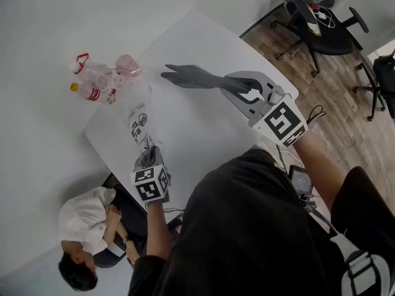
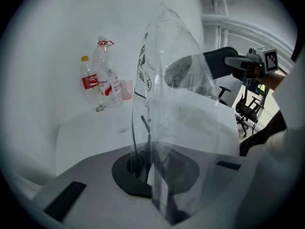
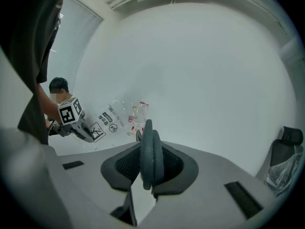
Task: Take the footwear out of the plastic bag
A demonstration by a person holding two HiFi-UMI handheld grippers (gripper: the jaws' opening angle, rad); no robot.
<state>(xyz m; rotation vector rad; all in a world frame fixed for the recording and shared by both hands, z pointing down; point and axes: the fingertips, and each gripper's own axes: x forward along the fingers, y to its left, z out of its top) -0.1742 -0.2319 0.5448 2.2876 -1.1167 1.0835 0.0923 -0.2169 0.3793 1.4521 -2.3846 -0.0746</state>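
My right gripper (image 1: 233, 84) is shut on a dark grey slipper (image 1: 192, 76), which juts out level over the white table (image 1: 203, 39), outside the bag. In the right gripper view the slipper (image 3: 151, 159) stands edge-on between the jaws of the right gripper (image 3: 150, 171). My left gripper (image 1: 147, 155) is shut on the end of a clear printed plastic bag (image 1: 139, 119). In the left gripper view the bag (image 2: 167, 80) rises upright from the left gripper (image 2: 155, 178), and the slipper (image 2: 218, 64) shows through it at the right.
Two plastic bottles (image 1: 92, 85) and a pink cup (image 1: 126, 63) stand at the table's far left corner. A person in white (image 1: 86, 224) sits low beside the near left edge. Black office chairs (image 1: 321, 26) stand on the wood floor to the right.
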